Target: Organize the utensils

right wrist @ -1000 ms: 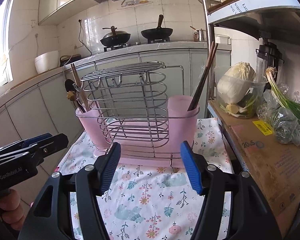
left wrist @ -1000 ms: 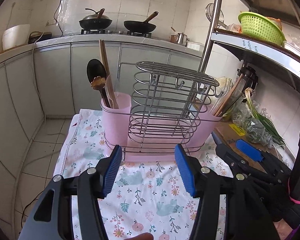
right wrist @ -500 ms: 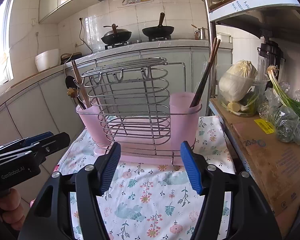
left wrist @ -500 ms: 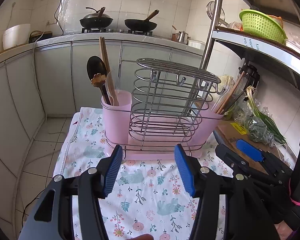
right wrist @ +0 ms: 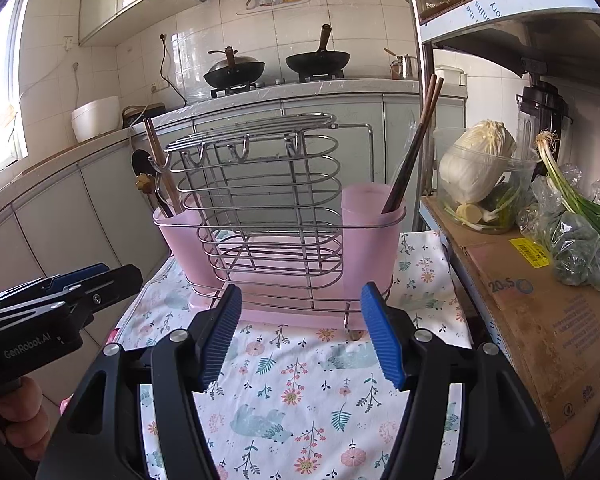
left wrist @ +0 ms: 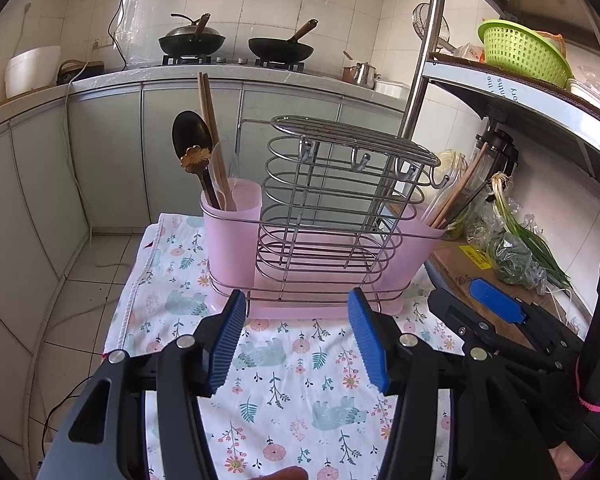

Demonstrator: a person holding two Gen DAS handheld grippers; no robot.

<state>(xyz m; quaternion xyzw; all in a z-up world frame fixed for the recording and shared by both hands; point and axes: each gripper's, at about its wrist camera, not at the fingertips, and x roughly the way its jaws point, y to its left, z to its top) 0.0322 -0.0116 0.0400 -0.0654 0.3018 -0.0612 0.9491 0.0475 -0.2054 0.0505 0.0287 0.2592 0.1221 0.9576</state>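
Note:
A wire utensil rack [left wrist: 332,200] with pink plastic cups stands on a floral cloth [left wrist: 284,392]; it also shows in the right wrist view [right wrist: 268,200]. The left pink cup [left wrist: 232,220] holds a black spoon [left wrist: 192,140], a flower-topped utensil and wooden chopsticks [left wrist: 210,120]. The right pink cup [right wrist: 370,216] holds dark chopsticks [right wrist: 416,140]. My left gripper [left wrist: 296,336] is open and empty, just in front of the rack. My right gripper [right wrist: 302,332] is open and empty, also just in front of the rack.
A cardboard box [right wrist: 540,312] lies to the right with bagged greens [right wrist: 580,244] and a clear tub holding a cabbage [right wrist: 480,168]. A metal shelf post [left wrist: 420,60] rises behind the rack. A green basket [left wrist: 520,52] sits on the shelf. Woks sit on the far stove.
Both grippers have drawn back a little from the rack, which looks slightly smaller and higher in both views. Both stay open and empty.

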